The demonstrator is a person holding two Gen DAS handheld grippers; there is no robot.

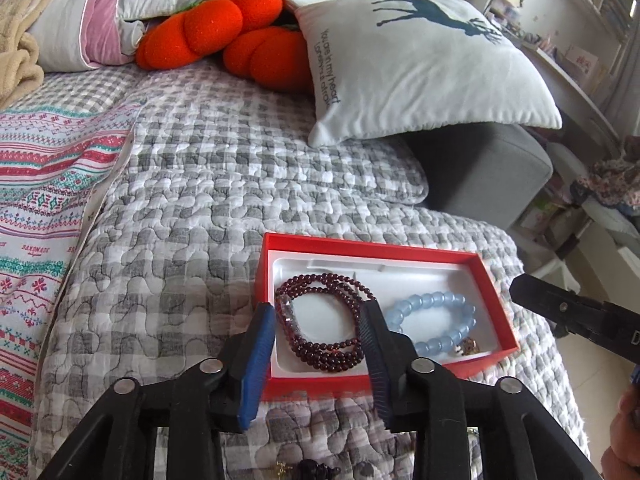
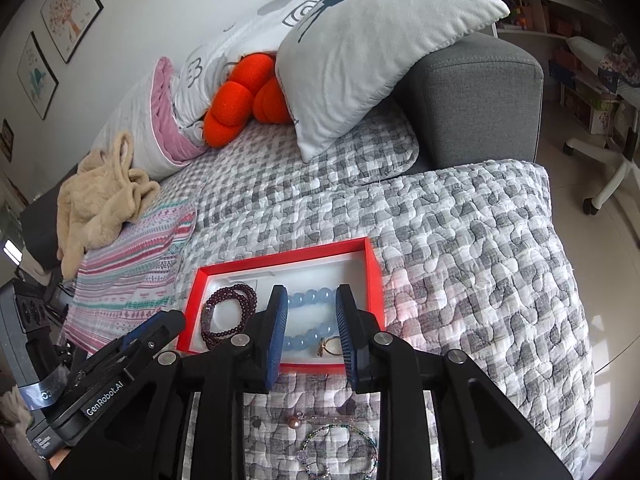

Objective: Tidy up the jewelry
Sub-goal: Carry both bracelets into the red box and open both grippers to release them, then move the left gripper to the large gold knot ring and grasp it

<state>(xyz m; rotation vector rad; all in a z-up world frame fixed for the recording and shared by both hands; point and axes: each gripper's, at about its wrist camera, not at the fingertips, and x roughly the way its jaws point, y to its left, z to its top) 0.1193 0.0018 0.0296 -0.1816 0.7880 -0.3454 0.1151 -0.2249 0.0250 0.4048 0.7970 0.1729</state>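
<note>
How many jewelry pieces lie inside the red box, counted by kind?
Dark red bead bracelet: 1
Light blue bead bracelet: 1
Gold ring: 1
Total in the red box: 3

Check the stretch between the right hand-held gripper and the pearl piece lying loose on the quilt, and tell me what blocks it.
Nothing visible blocks it. The pearl piece lies bare on the quilt, on the near side of the red box, below the open right hand-held gripper. A thin beaded chain lies beside it, not over it.
</note>
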